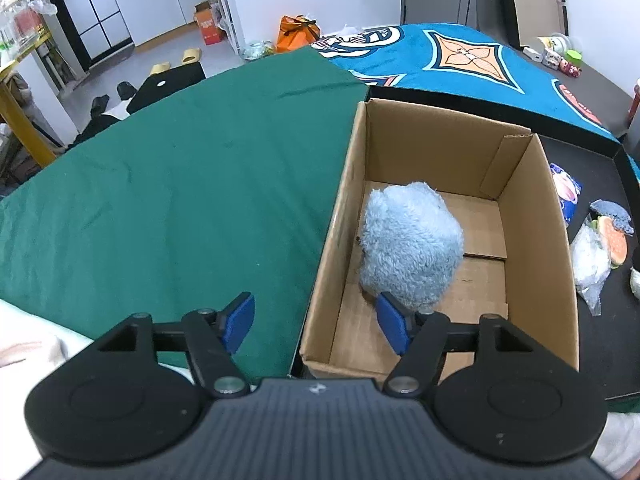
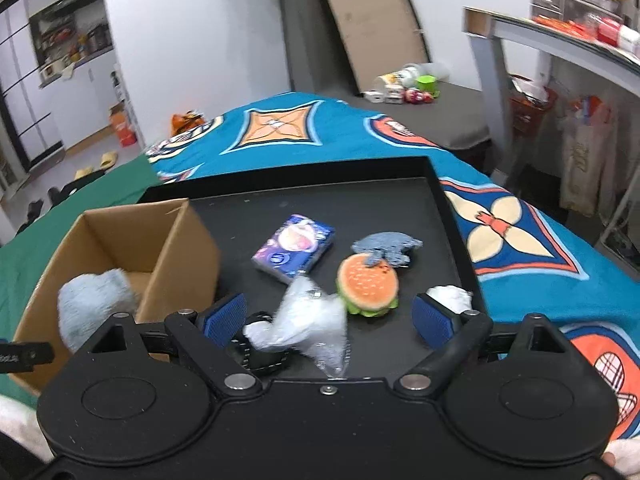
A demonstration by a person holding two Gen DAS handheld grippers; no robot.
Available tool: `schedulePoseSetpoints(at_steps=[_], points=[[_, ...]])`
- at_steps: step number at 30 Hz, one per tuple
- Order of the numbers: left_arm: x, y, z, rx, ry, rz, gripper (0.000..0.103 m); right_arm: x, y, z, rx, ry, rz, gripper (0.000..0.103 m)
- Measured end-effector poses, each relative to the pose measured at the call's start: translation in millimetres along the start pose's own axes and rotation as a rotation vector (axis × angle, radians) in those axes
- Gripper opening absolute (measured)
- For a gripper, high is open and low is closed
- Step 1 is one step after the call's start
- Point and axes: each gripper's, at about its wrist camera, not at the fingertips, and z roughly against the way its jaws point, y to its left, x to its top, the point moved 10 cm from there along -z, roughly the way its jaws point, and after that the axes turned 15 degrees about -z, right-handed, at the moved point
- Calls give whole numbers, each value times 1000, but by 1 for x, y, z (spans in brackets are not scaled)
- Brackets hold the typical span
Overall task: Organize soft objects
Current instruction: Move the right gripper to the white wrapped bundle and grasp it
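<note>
left gripper (image 1: 320, 322) hanging released, pads clear of the fluffy blue plush (image 1: 412, 246) sitting in the cardboard box (image 1: 532, 240) right of centre | right gripper (image 2: 330, 320) gaping wide over the black tray (image 2: 440, 200), gripping nothing, burger toy (image 2: 368, 284) and crumpled plastic bag (image 2: 308, 320) lying between its pads at lower centre

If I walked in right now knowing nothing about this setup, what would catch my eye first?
Probably the fluffy pale-blue plush sitting alone inside the open cardboard box, just beyond the open left gripper. Next, the black tray beside the box, scattered with a toy hamburger, a blue packet and a crumpled clear bag. All of it rests on a bright teal patterned blanket.
</note>
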Motion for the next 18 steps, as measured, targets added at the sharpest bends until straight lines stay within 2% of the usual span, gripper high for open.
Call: schedulePoseSetpoints(at_steps=[5, 7, 11, 15, 18], points=[[3, -5, 0, -1, -2, -27, 71, 2, -23, -10, -27, -17, -59, 87], [3, -8, 3, 7, -10, -43, 72, 1, -33, -16, -35, -10, -92, 81], [5, -14, 7, 39, -27, -80, 79, -1, -51, -28, -64, -3, -143, 77], [5, -17, 6, 85, -6, -109, 80, 1, -67, -37, -79, 1, -191, 73], [6, -17, 4, 114, 7, -114, 80, 2, -75, -44, -72, 17, -226, 65]])
